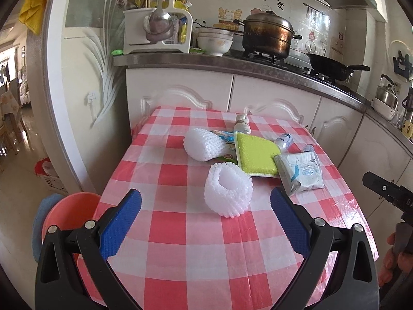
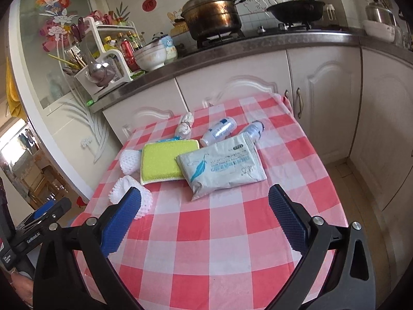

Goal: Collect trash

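With both grippers' fingers spread and empty, the left gripper (image 1: 206,202) should straddle the foam net sleeve (image 1: 228,190) near the worktop (image 1: 180,245) centre and squeeze gently, since it crushes easily.

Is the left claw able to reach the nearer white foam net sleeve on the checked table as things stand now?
Probably yes. The left claw is open and the nearer white foam net sleeve lies straight ahead between its fingers, with only bare red-and-white checked tablecloth before it.
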A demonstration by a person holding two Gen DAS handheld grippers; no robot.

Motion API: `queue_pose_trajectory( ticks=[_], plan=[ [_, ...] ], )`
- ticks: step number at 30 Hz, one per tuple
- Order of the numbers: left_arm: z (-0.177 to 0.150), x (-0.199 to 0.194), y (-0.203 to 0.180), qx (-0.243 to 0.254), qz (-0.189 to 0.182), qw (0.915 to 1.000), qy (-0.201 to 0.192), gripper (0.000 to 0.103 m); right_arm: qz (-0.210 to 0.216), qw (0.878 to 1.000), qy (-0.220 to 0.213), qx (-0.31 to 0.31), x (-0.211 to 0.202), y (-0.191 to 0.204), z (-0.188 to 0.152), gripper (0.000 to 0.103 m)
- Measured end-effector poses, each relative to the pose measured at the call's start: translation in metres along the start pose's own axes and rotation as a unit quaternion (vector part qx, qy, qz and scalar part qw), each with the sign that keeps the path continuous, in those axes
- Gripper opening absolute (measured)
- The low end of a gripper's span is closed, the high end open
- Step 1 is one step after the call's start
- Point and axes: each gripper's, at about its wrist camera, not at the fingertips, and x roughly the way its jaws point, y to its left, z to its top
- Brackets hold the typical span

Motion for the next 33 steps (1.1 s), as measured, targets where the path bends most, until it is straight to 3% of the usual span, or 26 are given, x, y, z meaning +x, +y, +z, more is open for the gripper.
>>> queue_pose_trajectory(
  ticks=[5, 13, 29, 31, 33],
  plan=[
    [-0.01, 0.031, 0.0, -0.013, -0.036, 0.9987, 0.032, 0.098, 0.024, 0.998, 0.041, 0.032, 0.031, -0.02, -0.006, 0.1],
    [-0.022, 0.082, -0.01, -0.006, -0.034, 0.996, 0.083, 0.098, 0.071, 0.992, 0.075, 0.069, 0.065, -0.044, -0.007, 0.1],
    [-0.017, 0.128, -0.013, -0.016, -0.024, 0.9947, 0.099, 0.097, 0.088, 0.988, 0.112, 0.056, 0.14, -0.087, 0.039, 0.1],
    [-0.016, 0.13, -0.014, -0.016, -0.022, 0.9951, 0.096, 0.094, 0.09, 0.987, 0.119, 0.054, 0.151, -0.091, 0.045, 0.1],
    [-0.015, 0.132, -0.016, -0.016, -0.023, 0.9948, 0.098, 0.08, 0.089, 0.987, 0.125, 0.049, 0.161, -0.093, 0.049, 0.1]
  ],
)
